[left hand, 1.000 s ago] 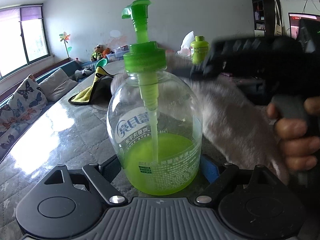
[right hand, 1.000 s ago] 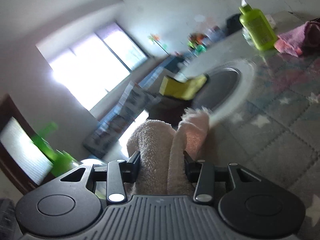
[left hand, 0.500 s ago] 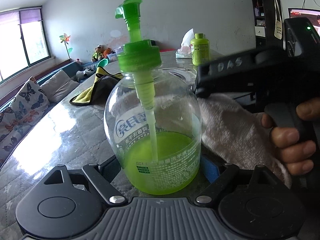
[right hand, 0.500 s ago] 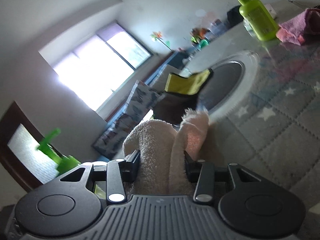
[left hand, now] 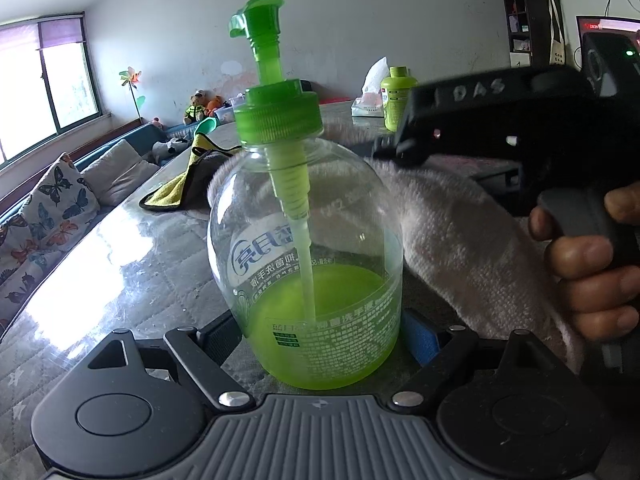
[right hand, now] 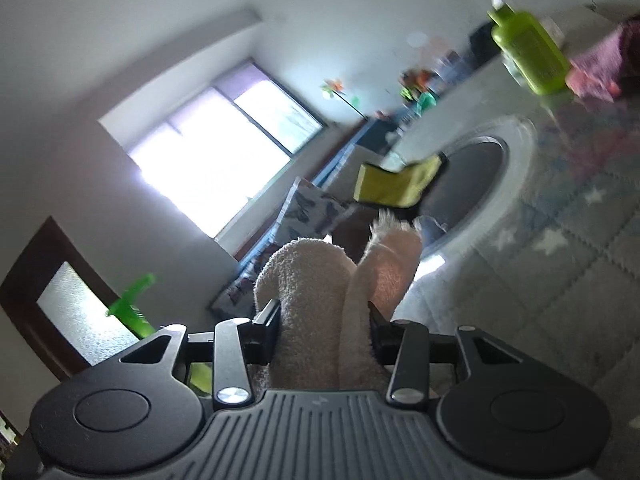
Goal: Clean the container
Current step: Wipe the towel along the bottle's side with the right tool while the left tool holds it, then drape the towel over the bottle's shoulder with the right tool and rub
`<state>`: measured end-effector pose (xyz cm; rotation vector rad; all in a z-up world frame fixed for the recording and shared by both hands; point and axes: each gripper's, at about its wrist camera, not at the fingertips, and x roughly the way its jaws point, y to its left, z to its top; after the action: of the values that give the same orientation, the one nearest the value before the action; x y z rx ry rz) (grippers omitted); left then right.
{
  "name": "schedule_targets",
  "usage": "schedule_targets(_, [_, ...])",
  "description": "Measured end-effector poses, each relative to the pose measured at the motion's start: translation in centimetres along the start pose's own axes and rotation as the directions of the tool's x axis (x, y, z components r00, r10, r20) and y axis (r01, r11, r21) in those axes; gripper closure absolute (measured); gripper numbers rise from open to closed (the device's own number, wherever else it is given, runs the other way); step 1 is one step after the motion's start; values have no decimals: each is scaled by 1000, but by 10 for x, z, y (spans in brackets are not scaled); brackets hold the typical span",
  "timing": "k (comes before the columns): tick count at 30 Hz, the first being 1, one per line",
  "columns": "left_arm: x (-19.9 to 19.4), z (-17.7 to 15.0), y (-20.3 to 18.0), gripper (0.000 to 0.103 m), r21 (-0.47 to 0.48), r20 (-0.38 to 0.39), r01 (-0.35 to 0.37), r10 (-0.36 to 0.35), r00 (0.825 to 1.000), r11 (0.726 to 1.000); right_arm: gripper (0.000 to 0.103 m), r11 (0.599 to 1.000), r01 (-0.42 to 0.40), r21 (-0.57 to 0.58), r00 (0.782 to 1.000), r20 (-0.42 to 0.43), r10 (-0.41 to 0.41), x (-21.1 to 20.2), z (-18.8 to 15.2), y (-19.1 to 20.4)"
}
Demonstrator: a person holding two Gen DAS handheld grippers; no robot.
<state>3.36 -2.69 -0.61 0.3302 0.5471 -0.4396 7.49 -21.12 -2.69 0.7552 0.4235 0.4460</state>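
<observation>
1. One clear pump bottle (left hand: 308, 248) stands upright on the desk (left hand: 120, 272), roughly a third full of green liquid, with one green screw collar and one green pump head on top.
2. Left claw (left hand: 320, 332): two fingers, one each side of the bottle's base, pressed against its lower wall. The claw grips the bottle.
3. Right claw (right hand: 324, 320): two fingers clamped on one beige towel (right hand: 320, 304), which bulges up between them in two folds.
4. In the left wrist view the towel (left hand: 452, 240) drapes from the right claw (left hand: 384, 152) down beside the bottle and runs behind its shoulder; it appears to lie against the far side of the glass, though contact cannot be confirmed.
5. One hand (left hand: 592, 276) wraps the right gripper's handle; four fingers show.
6. Other items on the desk, counted: one opaque lime-green bottle (left hand: 394, 96) at the far end, one yellow-and-grey cloth (left hand: 184, 188), one white-rimmed round dish (right hand: 516, 184) beneath that cloth, one pink cloth (right hand: 600, 68) just beside the lime bottle.
7. Background: one window (left hand: 44, 88), one sofa with butterfly cushions (left hand: 44, 216), and several soft toys, too small to count.
</observation>
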Motion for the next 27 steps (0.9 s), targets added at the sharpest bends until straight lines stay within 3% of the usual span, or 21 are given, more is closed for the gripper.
schedule_targets(5, [4,2,9,15,2,1,-1,1,1000,1000,61,997,79,-22,995,-52,-80,10,-2,-1])
schedule_targets(9, [5,2,8,15,6,2,-4,4,1000,1000,61,995,95,-30,994,-57,-96,12,-2,-1])
schedule_targets(12, [0,0,3,15,4,2,-2,2,1000,1000,61,997,74,-36,997,-20,-74,7,0,1])
schedule_targets(15, [-2,0,1,15,4,2,-2,2,1000,1000,61,999,-8,-54,998,54,11,-6,0,7])
schedule_targets(17, [-1,0,2,15,2,1,-1,1,1000,1000,61,998,-30,-56,998,59,33,-7,0,8])
schedule_targets(27, [2,3,10,14,-3,-6,-17,17,1000,1000,61,995,87,-56,995,-35,-89,11,-2,2])
